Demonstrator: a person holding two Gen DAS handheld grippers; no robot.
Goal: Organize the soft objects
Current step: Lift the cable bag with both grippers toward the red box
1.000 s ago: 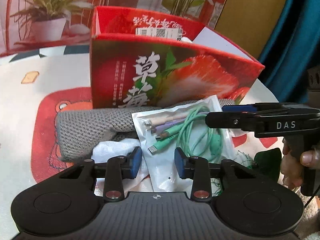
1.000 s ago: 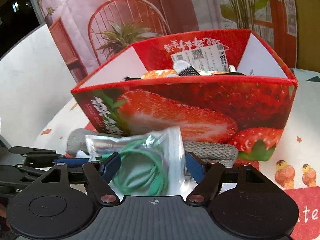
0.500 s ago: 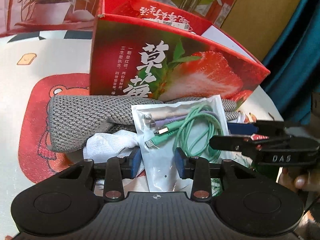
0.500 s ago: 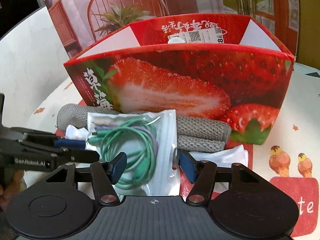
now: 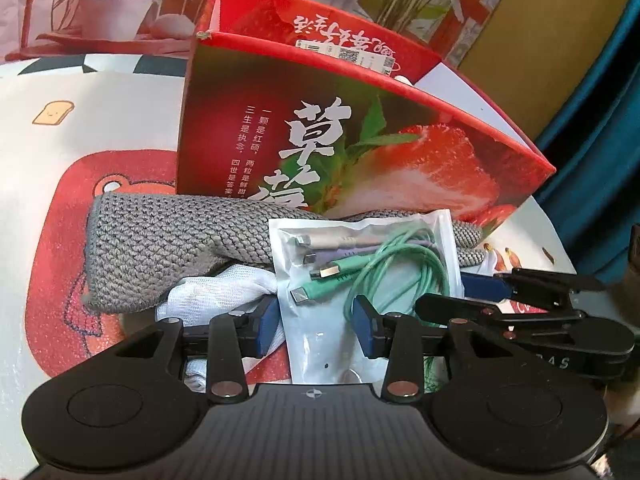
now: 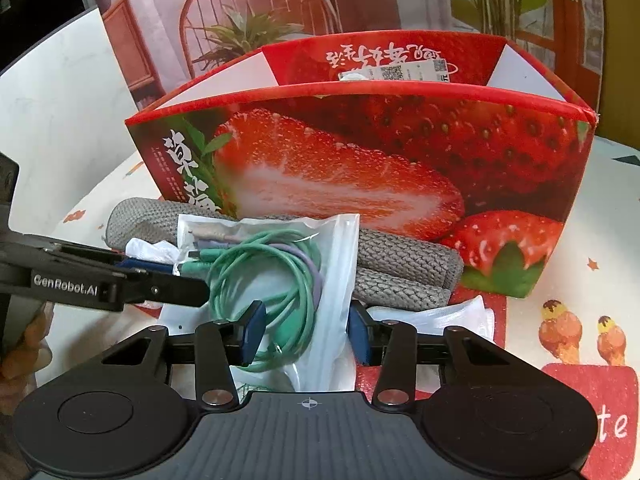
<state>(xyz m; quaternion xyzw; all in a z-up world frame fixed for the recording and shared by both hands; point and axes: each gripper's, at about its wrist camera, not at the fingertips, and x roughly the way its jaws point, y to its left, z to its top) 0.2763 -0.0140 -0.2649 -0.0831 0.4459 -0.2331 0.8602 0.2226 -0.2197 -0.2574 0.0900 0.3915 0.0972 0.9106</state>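
Note:
A clear plastic bag of green and purple cables [image 5: 360,276] lies on a grey knitted cloth [image 5: 168,244] and a white mesh cloth [image 5: 216,292], in front of a red strawberry box [image 5: 360,136]. My left gripper [image 5: 318,328] is open, its pads on either side of the bag's lower part. My right gripper [image 6: 306,334] is open too, straddling the same bag [image 6: 280,268] from the other side. The grey cloth [image 6: 400,268] and white cloth [image 6: 452,316] also show in the right wrist view, with the box [image 6: 360,176] behind.
The box stands open-topped with a white label [image 6: 400,74] and small items inside. The table has a patterned mat with a red bear patch [image 5: 60,248] and ice-cream prints [image 6: 576,336]. A blue curtain [image 5: 600,120] hangs at the right.
Both grippers have dropped lower and closer around the cable bag. The box now looms higher in both views. The bag has stayed on the cloths.

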